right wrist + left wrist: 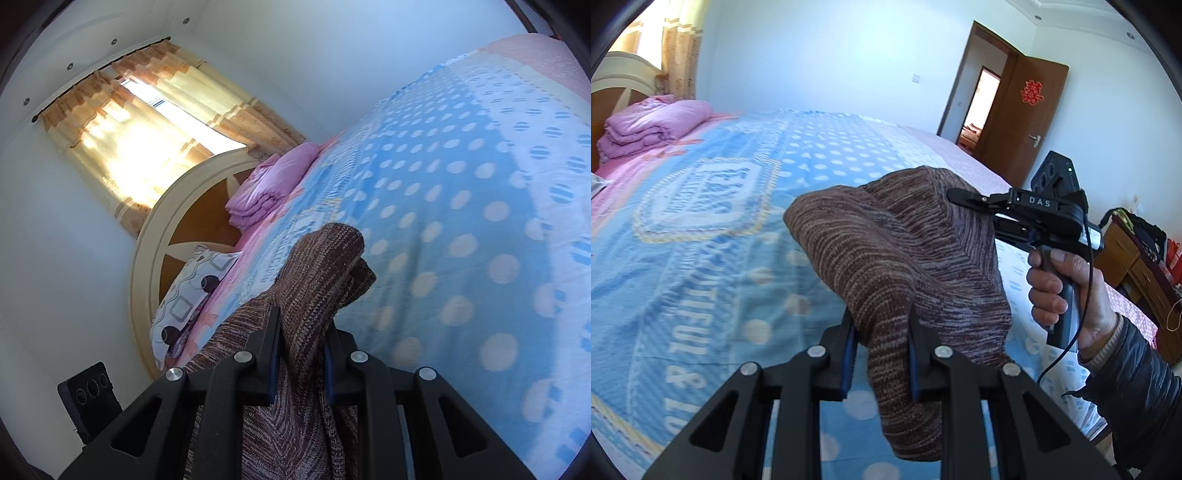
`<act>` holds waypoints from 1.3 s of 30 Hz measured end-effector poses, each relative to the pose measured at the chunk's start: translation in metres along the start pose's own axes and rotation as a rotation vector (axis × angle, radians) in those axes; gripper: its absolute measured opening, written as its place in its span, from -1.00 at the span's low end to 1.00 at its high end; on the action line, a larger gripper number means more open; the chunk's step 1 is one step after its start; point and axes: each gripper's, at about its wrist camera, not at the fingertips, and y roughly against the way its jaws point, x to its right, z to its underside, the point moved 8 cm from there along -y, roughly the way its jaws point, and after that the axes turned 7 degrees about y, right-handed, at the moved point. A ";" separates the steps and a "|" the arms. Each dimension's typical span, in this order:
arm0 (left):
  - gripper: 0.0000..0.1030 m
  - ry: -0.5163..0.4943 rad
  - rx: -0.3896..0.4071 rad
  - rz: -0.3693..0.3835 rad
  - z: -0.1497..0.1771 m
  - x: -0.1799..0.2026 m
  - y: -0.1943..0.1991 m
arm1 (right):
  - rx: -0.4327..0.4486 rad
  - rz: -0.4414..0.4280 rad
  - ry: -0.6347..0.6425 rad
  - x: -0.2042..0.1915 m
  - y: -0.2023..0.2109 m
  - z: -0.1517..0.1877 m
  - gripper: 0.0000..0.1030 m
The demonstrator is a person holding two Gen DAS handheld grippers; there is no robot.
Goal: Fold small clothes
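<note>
Quilt (653, 127): a folded pink one lies at the head of the bed, far from the work.
Bed (701, 229): a blue dotted cover spreads flat beneath both grippers and looks free where the garment would land.
Left gripper (881, 354): its jaws pinch a bunched edge of the garment, blue pads pressed into the knit on either side.
Garment (897, 251): a brown striped knit hangs in the air above the bed, draped in a soft hump between the two grippers, with a loose tail falling below the left one.
Right gripper (301, 360): pinching the other end of the knit; in the left view its fingers disappear into the cloth at the far right, held in a hand (1060, 288).
Step in hand: probably spreading the piece in the air before laying it down to fold.
How to do it well: draw the two grippers apart until the hump goes taut, keep both at the same height, then lower so the hanging tail touches the bed first and the rest rolls out flat.
Care: both holds are on bunched cloth, so a hard pull might slip a layer; a slow, even one seems safer.
</note>
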 end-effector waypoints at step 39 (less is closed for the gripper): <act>-0.54 0.048 -0.002 -0.193 0.049 -0.103 0.044 | -0.265 -0.083 0.107 -0.080 -0.175 0.054 -0.64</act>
